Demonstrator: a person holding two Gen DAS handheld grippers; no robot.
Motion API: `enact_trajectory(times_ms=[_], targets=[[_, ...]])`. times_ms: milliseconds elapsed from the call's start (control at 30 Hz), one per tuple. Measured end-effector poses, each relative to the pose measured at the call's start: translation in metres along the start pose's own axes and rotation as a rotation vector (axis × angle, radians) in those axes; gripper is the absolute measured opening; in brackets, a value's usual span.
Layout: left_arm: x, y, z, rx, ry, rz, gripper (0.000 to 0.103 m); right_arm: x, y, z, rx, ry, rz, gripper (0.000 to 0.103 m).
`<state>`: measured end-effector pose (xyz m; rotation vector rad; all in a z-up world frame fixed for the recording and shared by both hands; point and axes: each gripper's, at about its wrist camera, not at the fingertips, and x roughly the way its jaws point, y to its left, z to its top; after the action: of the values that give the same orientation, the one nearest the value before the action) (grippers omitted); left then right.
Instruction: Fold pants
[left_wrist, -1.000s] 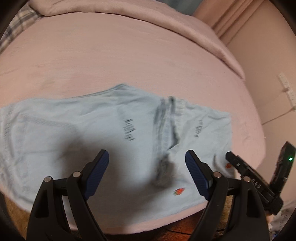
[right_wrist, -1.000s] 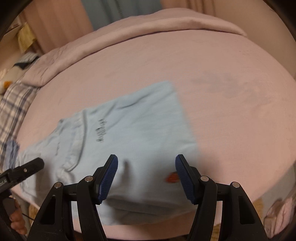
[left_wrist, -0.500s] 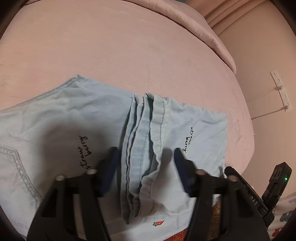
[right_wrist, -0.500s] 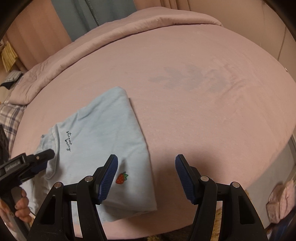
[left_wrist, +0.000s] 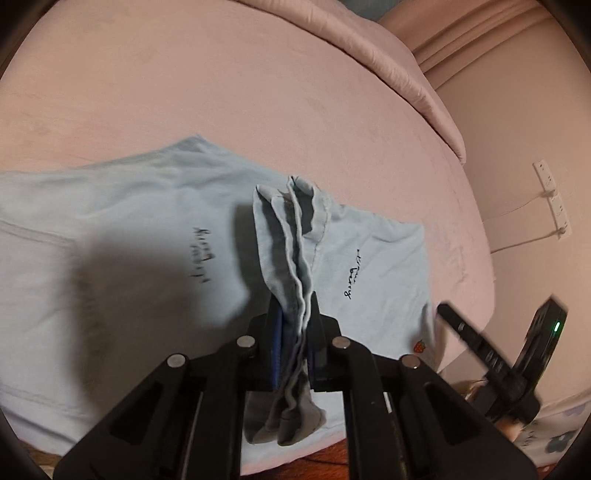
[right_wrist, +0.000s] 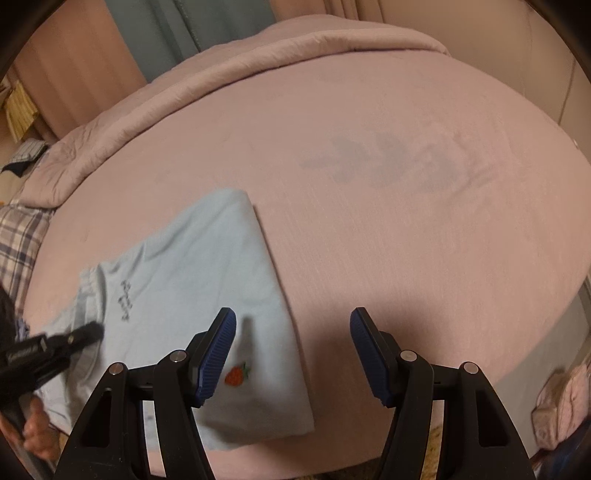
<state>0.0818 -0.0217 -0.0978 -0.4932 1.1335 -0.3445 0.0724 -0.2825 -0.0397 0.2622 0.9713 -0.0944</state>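
Light blue pants (left_wrist: 155, 236) lie near the bed's (left_wrist: 258, 92) front edge. Left gripper (left_wrist: 295, 354) pinches their bunched hems; right gripper (right_wrist: 293, 354) hovers released. Next, probably carry hems across.

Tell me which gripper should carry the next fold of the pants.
Left. The left gripper is already shut on the bunched hems of the pants, so it can probably carry them over. The right gripper is open, holding nothing, above the folded edge by the strawberry.
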Motion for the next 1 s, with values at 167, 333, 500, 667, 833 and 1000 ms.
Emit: enact_trajectory(times_ms=[167,333,500,667,833,1000], targets=[[0.004,0.006,-0.004,0.021,-0.009,0.07,0.01,0.007,0.022,0.013,-0.079,-0.029,0.023,0.055],[0.018,0.011,-0.008,0.048,0.002,0.13,0.014,0.033,0.041,0.013,-0.148,0.023,0.05,0.029],[0.019,0.013,-0.007,0.056,-0.006,0.144,0.015,0.046,0.043,0.001,-0.178,0.041,0.01,0.029],[0.021,0.013,-0.007,0.058,-0.014,0.147,0.016,0.039,0.033,-0.013,-0.155,0.053,0.003,0.029],[0.015,0.014,-0.014,0.054,-0.012,0.142,0.017,0.027,0.023,-0.023,-0.131,0.073,0.035,0.029],[0.011,0.013,-0.02,0.046,-0.018,0.142,0.019,0.021,0.022,-0.029,-0.135,0.084,0.032,0.029]])
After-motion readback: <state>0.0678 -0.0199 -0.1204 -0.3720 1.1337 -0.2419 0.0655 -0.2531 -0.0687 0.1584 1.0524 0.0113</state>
